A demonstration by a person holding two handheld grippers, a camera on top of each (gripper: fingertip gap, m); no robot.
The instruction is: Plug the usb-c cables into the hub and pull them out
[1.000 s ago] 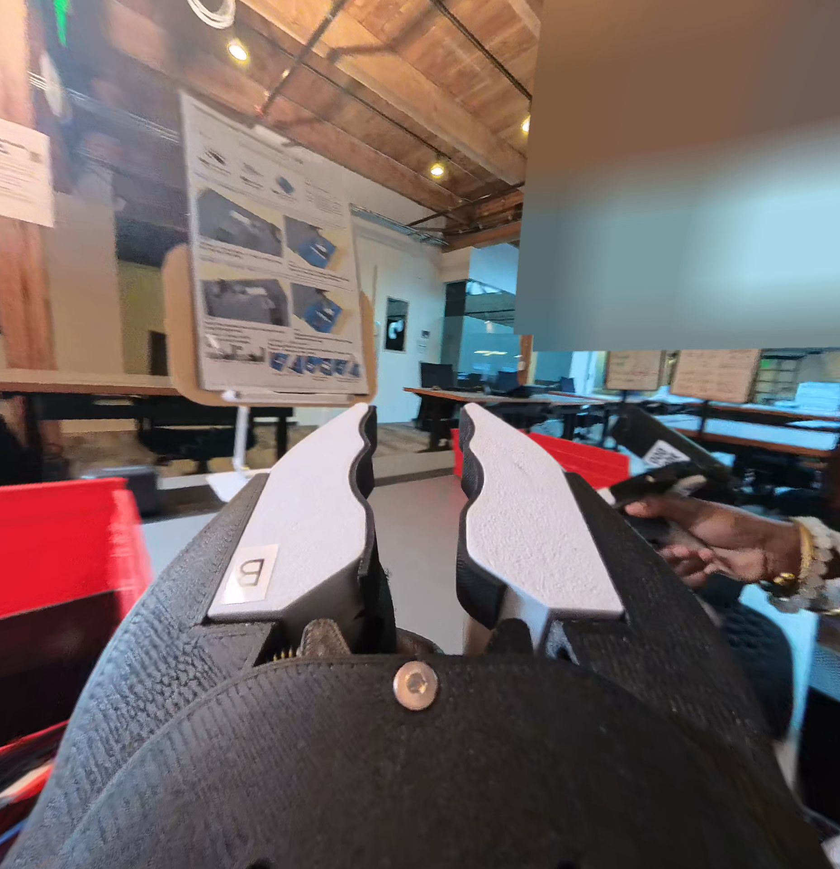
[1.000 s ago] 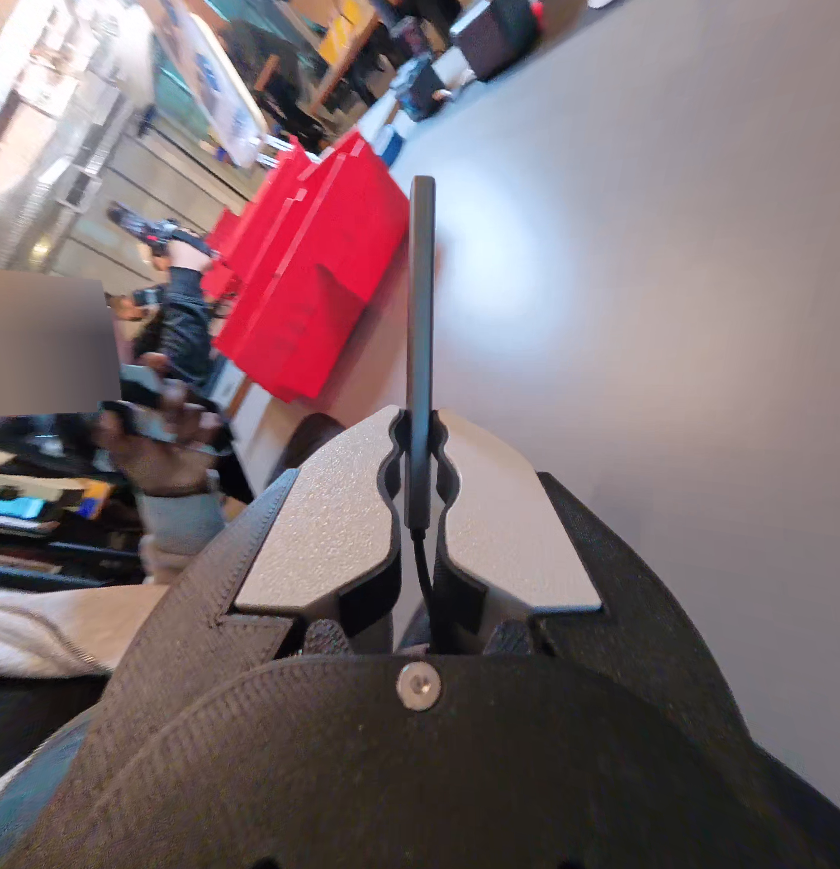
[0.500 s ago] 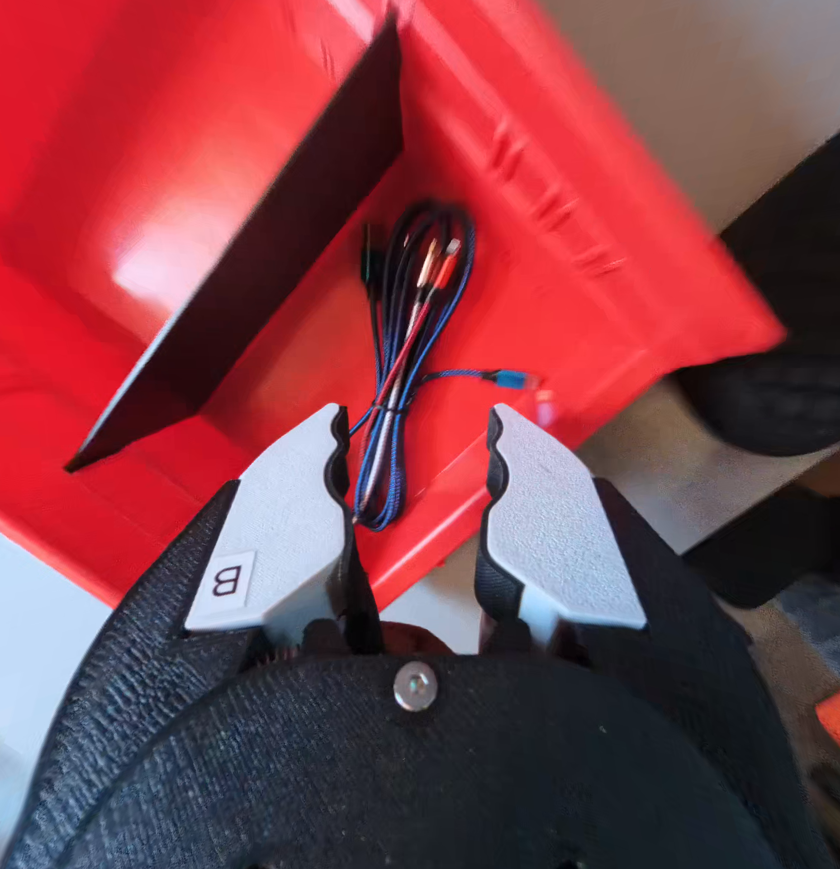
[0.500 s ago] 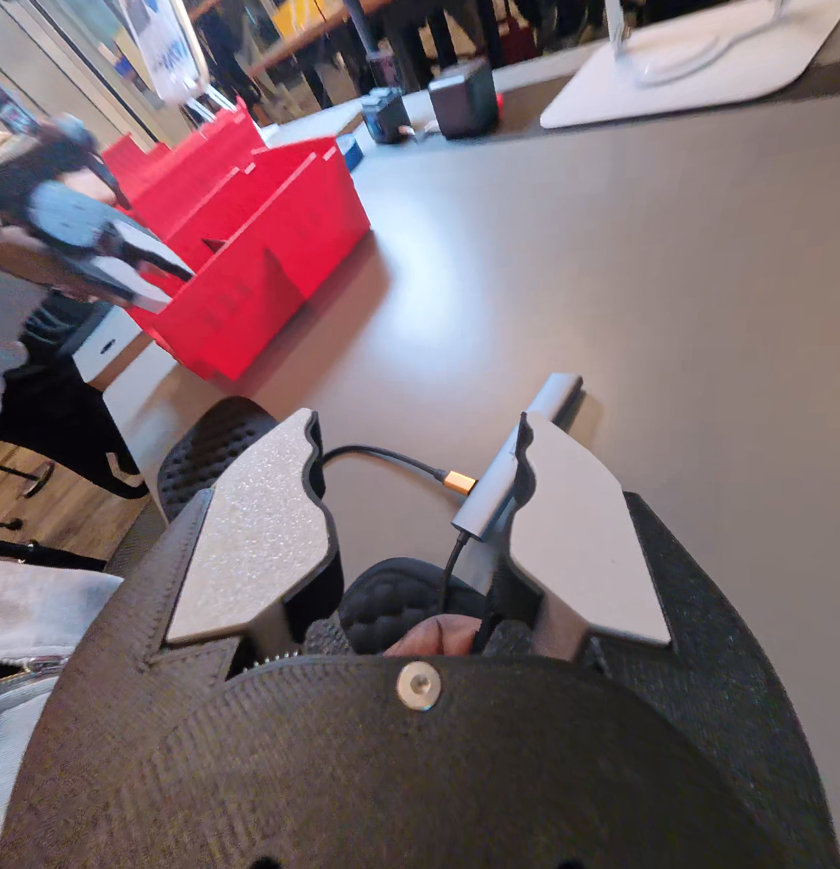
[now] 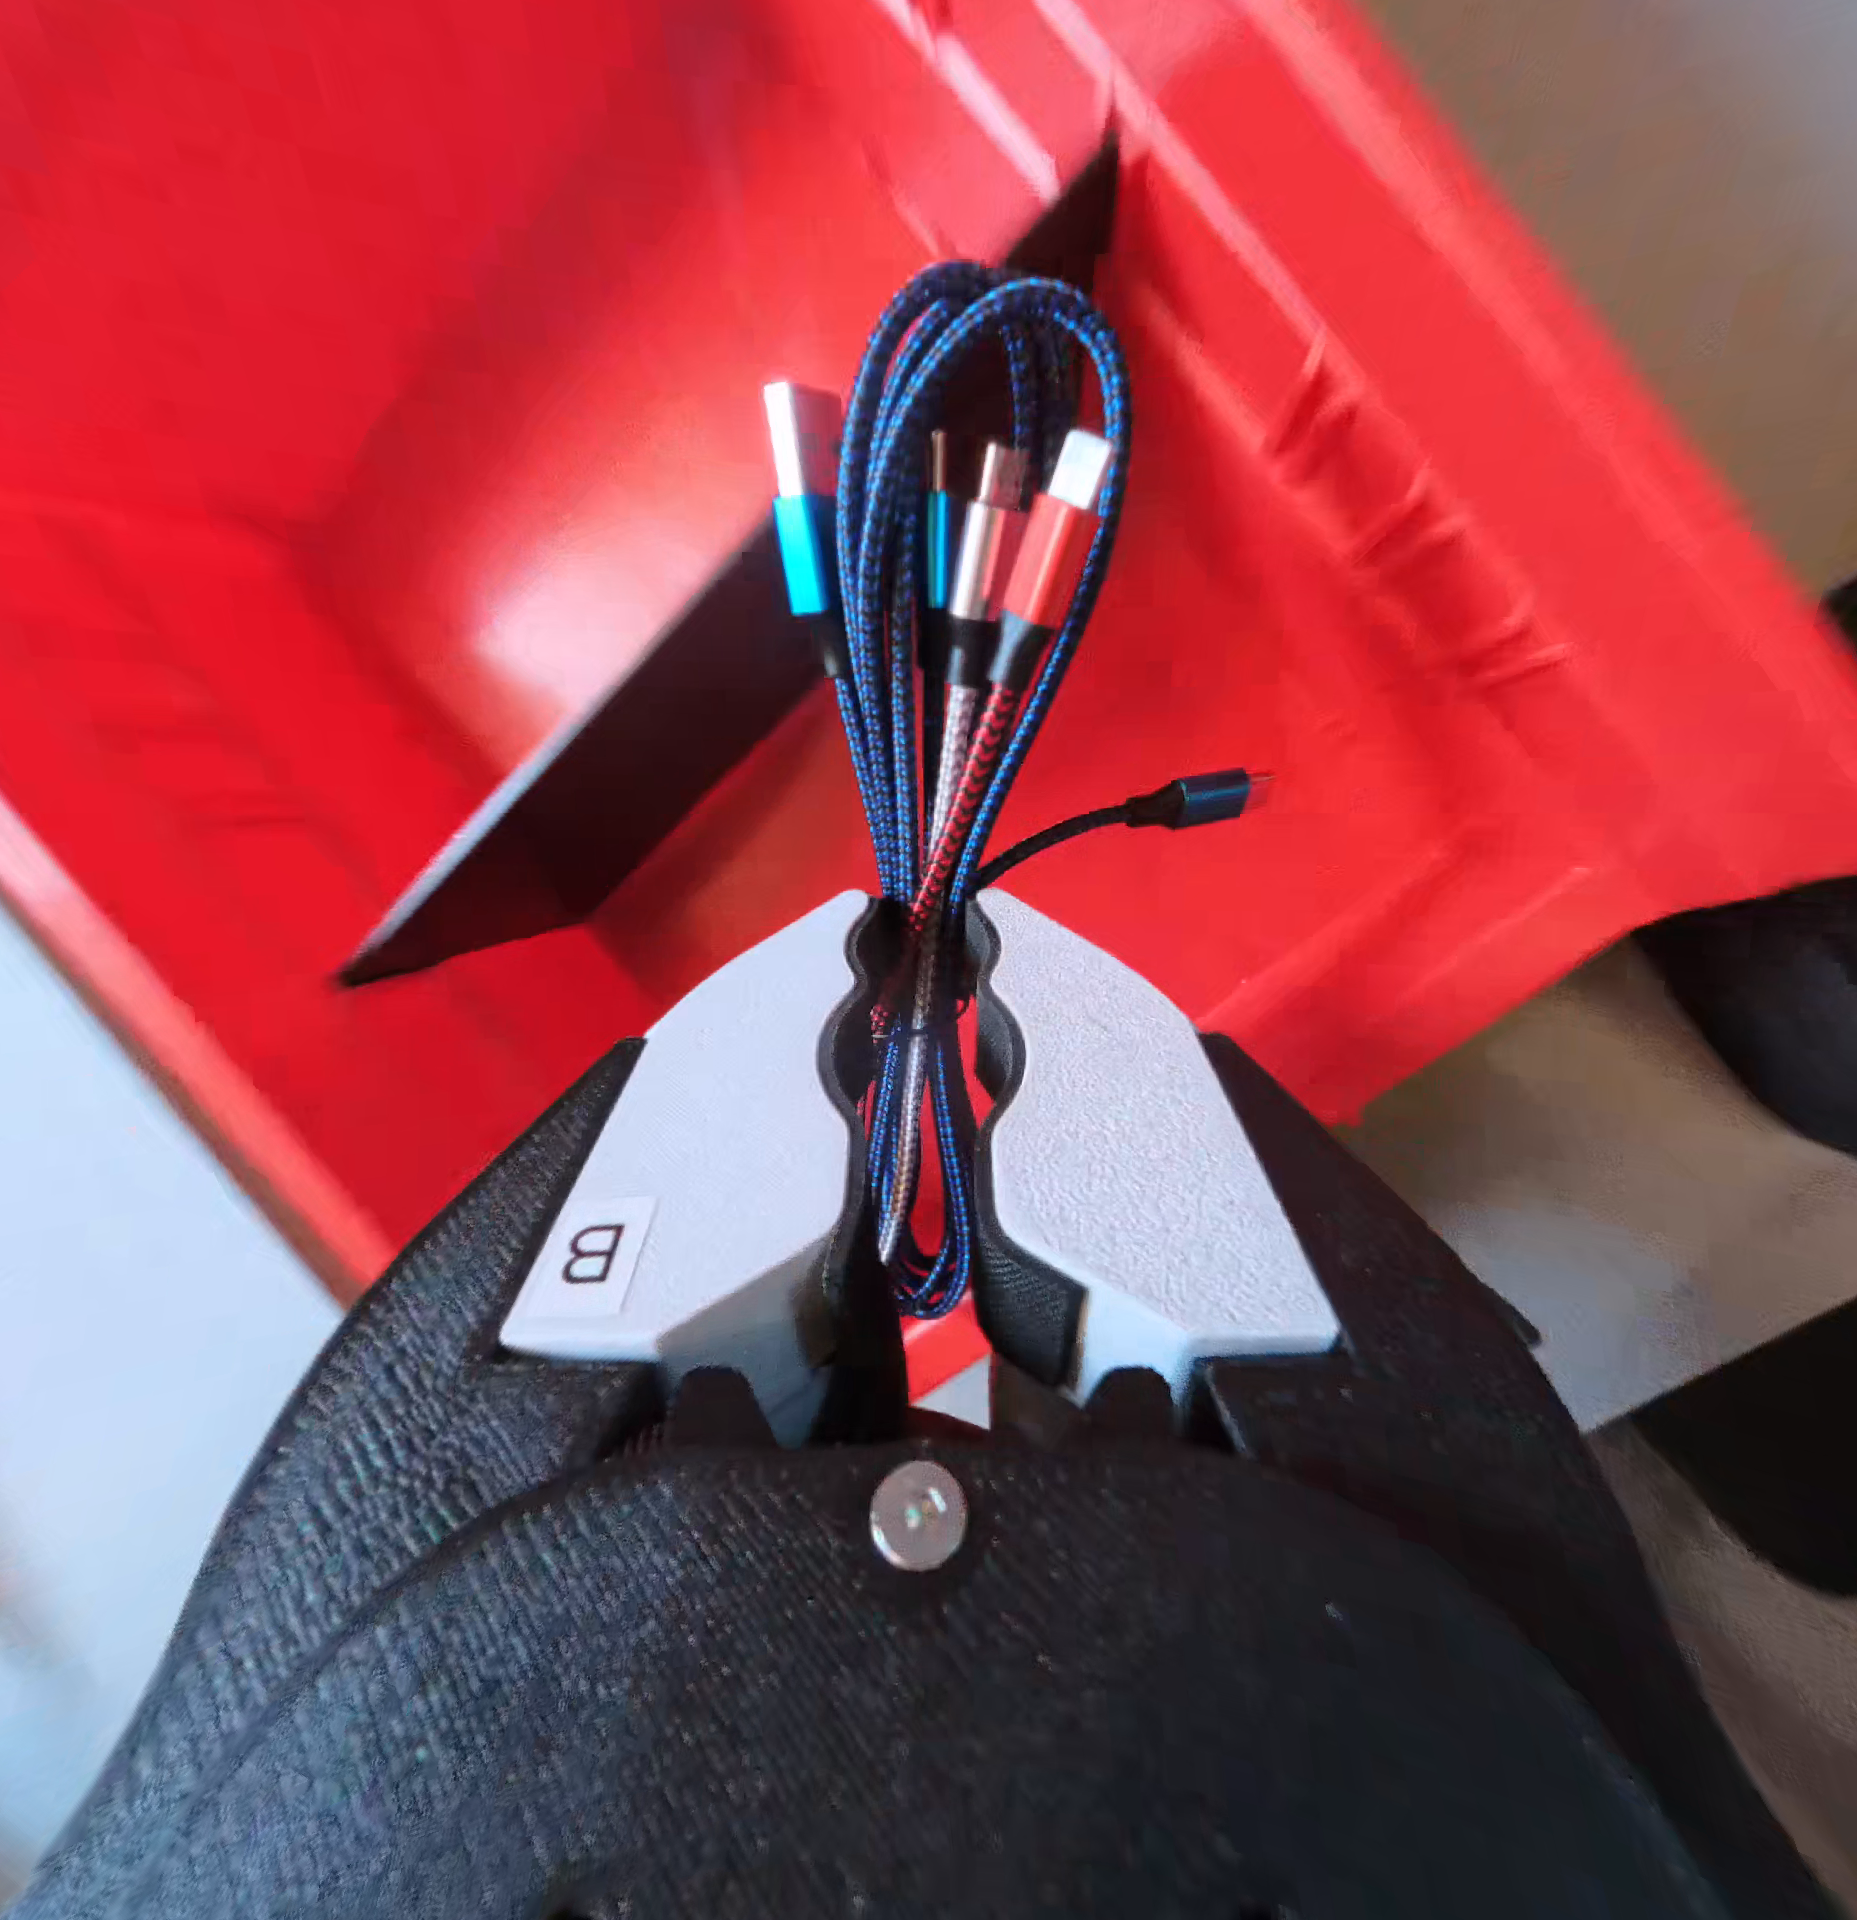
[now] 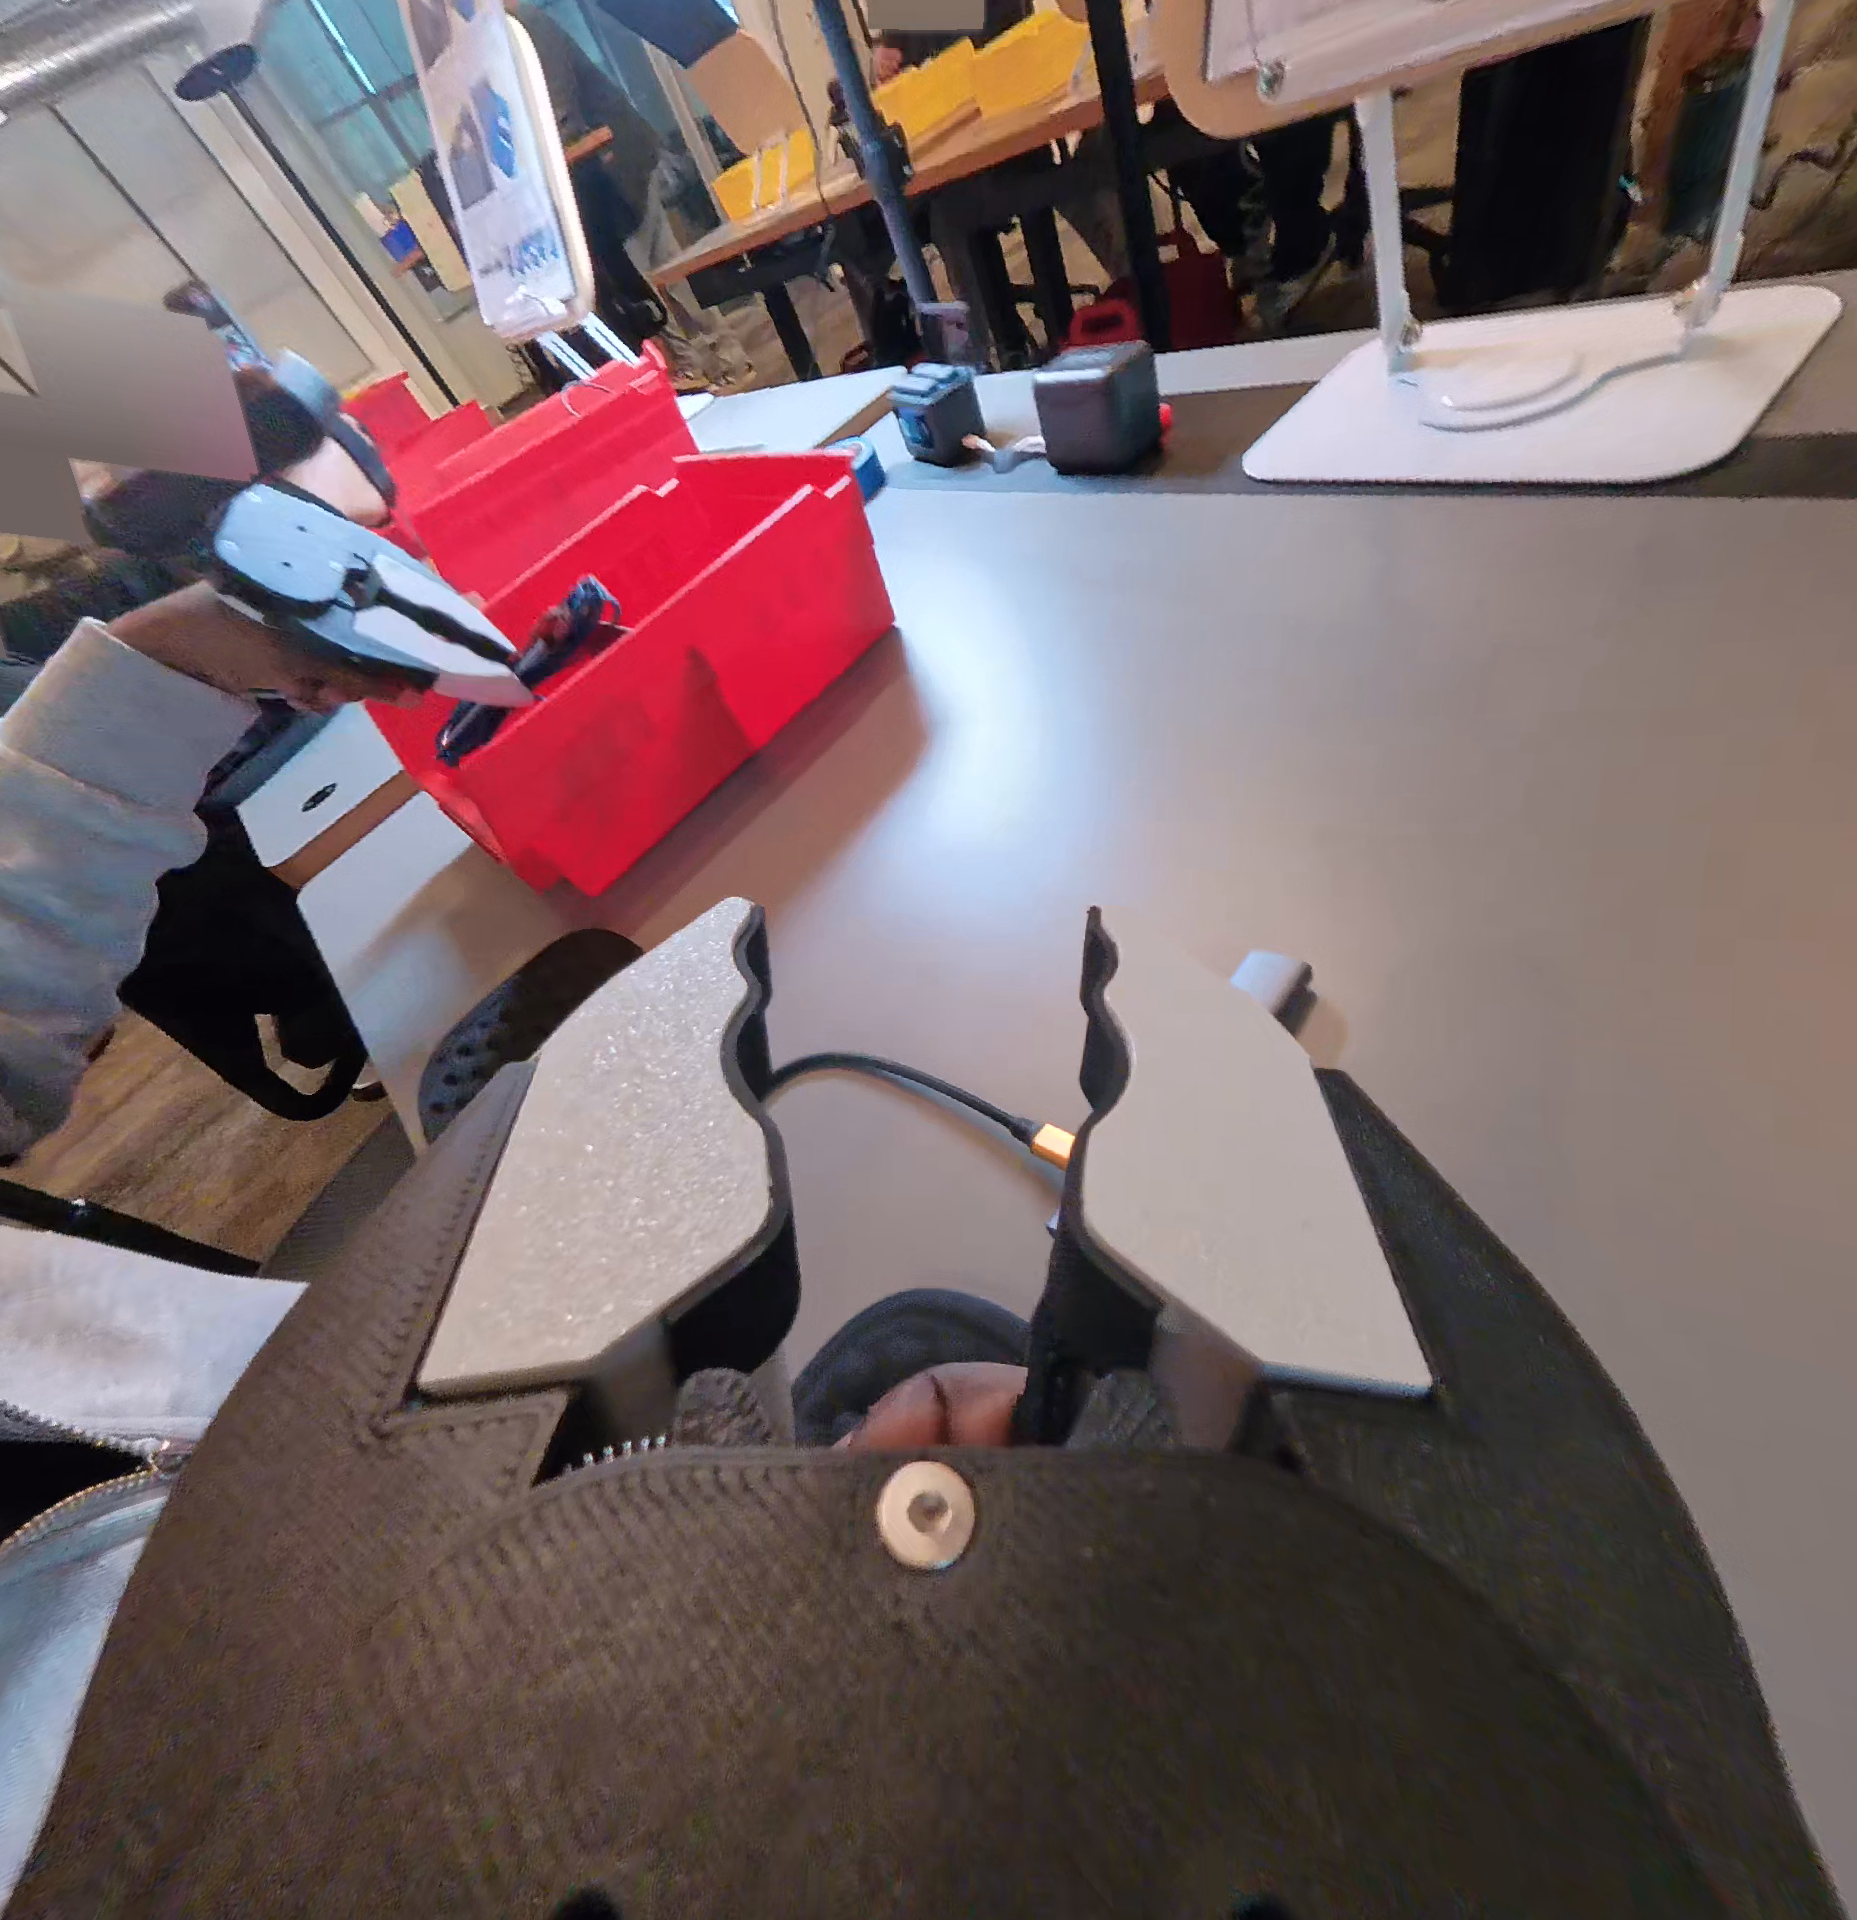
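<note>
My left gripper is shut on a bundle of braided blue, red and silver cables and holds it above the red bin. Several metal plugs stick up from the bundle, and one blue plug juts right. In the right wrist view the left gripper holds the bundle over the bin. My right gripper is open and empty, low over the grey table. The grey hub lies on the table, mostly hidden behind the right finger. Its black lead with an orange plug runs between the fingers.
A black divider splits the bin. More red bins stand behind it. A black cube, a small dark device and a white stand base sit at the table's far edge. A black chair is at the near left. The gap from one gripper's tips to the other's is roughly 45 cm. To the grey hub: right tips about 15 cm, left tips about 45 cm.
My left gripper swung down to the bin, shut on the cable bundle and lifted it. My right gripper let go of the hub, which now lies on the table, and opened wide.
</note>
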